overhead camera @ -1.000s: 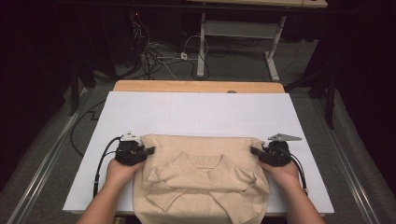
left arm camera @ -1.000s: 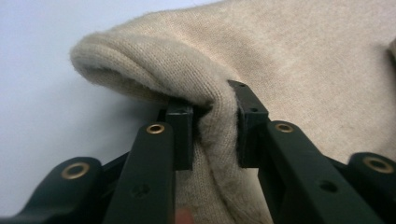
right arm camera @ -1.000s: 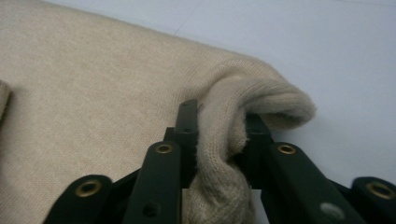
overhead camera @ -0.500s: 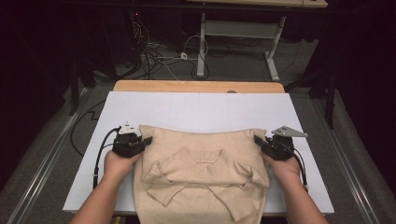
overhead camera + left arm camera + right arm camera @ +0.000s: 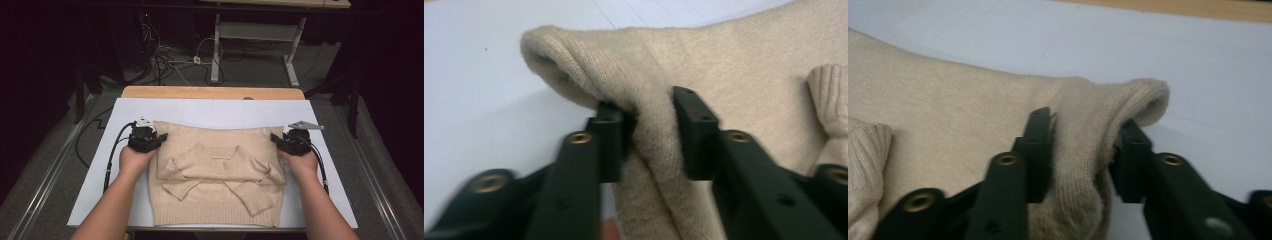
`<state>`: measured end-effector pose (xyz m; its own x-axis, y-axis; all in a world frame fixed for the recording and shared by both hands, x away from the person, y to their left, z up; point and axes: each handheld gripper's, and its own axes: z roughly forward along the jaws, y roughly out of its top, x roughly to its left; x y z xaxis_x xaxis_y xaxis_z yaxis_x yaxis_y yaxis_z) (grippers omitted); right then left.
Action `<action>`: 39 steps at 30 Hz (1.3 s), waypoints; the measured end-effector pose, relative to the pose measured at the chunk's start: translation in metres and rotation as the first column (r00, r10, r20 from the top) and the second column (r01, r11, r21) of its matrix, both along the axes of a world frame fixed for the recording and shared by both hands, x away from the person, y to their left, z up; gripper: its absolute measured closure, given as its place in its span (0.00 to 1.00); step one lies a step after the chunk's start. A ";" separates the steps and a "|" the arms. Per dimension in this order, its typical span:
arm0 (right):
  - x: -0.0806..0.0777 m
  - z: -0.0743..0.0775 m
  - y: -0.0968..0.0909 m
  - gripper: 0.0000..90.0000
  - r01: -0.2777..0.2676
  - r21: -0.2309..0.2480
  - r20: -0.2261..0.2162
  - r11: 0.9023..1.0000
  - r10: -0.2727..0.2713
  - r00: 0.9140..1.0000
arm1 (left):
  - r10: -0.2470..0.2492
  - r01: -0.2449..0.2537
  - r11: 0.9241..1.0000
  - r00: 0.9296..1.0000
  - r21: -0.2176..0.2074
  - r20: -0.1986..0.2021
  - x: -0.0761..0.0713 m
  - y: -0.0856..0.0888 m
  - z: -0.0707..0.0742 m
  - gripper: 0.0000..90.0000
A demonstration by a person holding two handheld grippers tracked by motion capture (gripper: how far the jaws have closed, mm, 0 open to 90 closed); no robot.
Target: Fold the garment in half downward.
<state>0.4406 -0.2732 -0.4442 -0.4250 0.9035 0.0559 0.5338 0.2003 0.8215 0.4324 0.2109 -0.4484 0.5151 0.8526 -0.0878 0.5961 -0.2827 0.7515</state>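
**Sweater half folded, top fold just laid down**

Sweater (image 5: 217,172) lies in the lower middle of the high view, on the white counter (image 5: 210,107), its hem toward the bottom edge of the frame. Both sleeves are already crossed over the chest, and the upper part has been doubled over them, so the fold line now runs across the middle of the frame between your two hands.

Your left gripper (image 5: 146,140) sits at the left end of that fold, your right gripper (image 5: 291,142) at the right end. In the left gripper view the knit corner (image 5: 589,65) bulges up between the fingers (image 5: 610,140); one pad touches the cloth while the other stands slightly off it. The right gripper view shows much the same, with the bunched corner (image 5: 1108,115) loose between the fingers (image 5: 1040,150). On both sides the jaws have just been opening, with the cloth between them, so I judge you are letting go.

Done: sleeves in, first cross fold made. Left, as I read it: draw both grippers clear, then fold the lower half up if you want a compact bundle.
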 end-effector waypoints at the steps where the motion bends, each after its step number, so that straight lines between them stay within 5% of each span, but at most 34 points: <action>1: 0.000 -0.001 -0.002 0.66 0.005 0.011 -0.008 1.000 -0.005 1.000 | 0.000 -0.001 1.000 1.000 -0.006 -0.002 -0.002 0.001 0.001 0.65; 5: -0.011 0.004 -0.010 0.56 0.012 0.007 0.005 1.000 -0.012 1.000 | 0.000 0.000 1.000 1.000 -0.018 -0.002 -0.014 0.007 0.004 0.54; 15: -0.067 0.009 -0.016 0.55 -0.039 -0.016 0.045 0.999 0.040 0.998 | -0.072 0.076 0.991 0.997 -0.106 0.040 -0.071 0.007 0.000 0.51; 22: -0.104 0.005 -0.012 0.55 -0.082 0.014 0.060 0.996 0.081 0.995 | -0.114 0.123 0.982 0.991 -0.146 0.069 -0.101 0.001 -0.004 0.47; 30: -0.128 0.009 -0.003 0.56 -0.135 0.071 0.103 0.988 0.128 0.986 | -0.151 0.160 0.976 0.986 -0.149 0.074 -0.109 -0.012 -0.008 0.39; 34: -0.130 0.007 0.006 0.56 -0.165 0.048 0.090 0.985 0.160 0.983 | -0.156 0.162 0.979 0.986 -0.122 0.057 -0.106 -0.018 -0.011 0.40; 39: -0.124 -0.001 0.015 0.60 -0.167 -0.002 0.055 0.986 0.167 0.984 | -0.156 0.162 0.982 0.986 -0.099 0.063 -0.101 -0.022 -0.014 0.61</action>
<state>0.3170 -0.2583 -0.4450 -0.5722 0.8195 0.0309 0.4475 0.2805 0.8491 0.3319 0.1888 -0.4624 0.6497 0.7474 -0.1389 0.5067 -0.2896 0.8120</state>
